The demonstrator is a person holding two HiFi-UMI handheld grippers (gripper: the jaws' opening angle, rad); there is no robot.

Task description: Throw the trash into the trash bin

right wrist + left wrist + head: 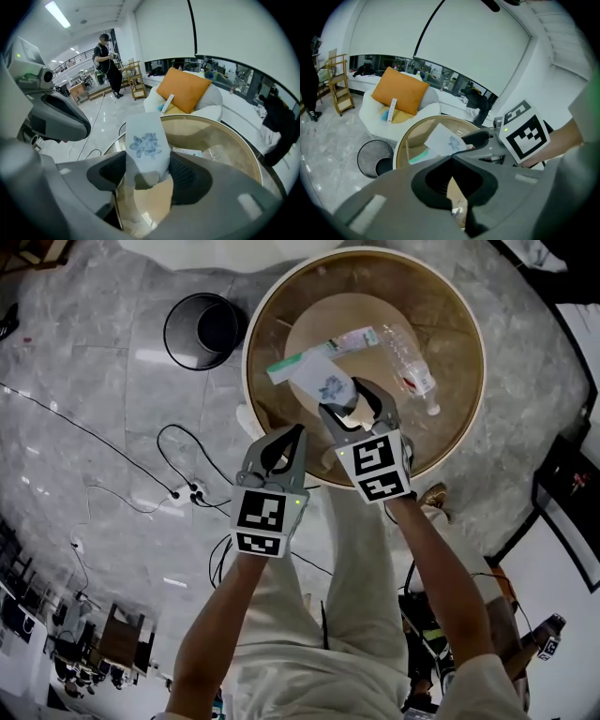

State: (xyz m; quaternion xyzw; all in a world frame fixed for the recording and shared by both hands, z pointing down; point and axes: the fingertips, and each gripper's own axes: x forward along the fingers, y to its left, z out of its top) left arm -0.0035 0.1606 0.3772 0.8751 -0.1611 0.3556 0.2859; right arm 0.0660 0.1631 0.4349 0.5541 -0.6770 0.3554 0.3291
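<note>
**Right gripper (352,401) grips 1 packet at the table's near edge**

We see its jaws clamped on a soft white packet with a blue flower print (145,140), over the near edge of the round glass-topped table (457,381). The left gripper (452,161) is pinched closed on nothing, just off that edge. 1 clear plastic bottle (410,362) and 1 green-and-white flat carton (305,356) lie mid-table. The black mesh trash bin (202,331) stands on the floor beyond the left edge.

near end of white pack (146,140) hidden by right gripper (144,174) jaws
</note>
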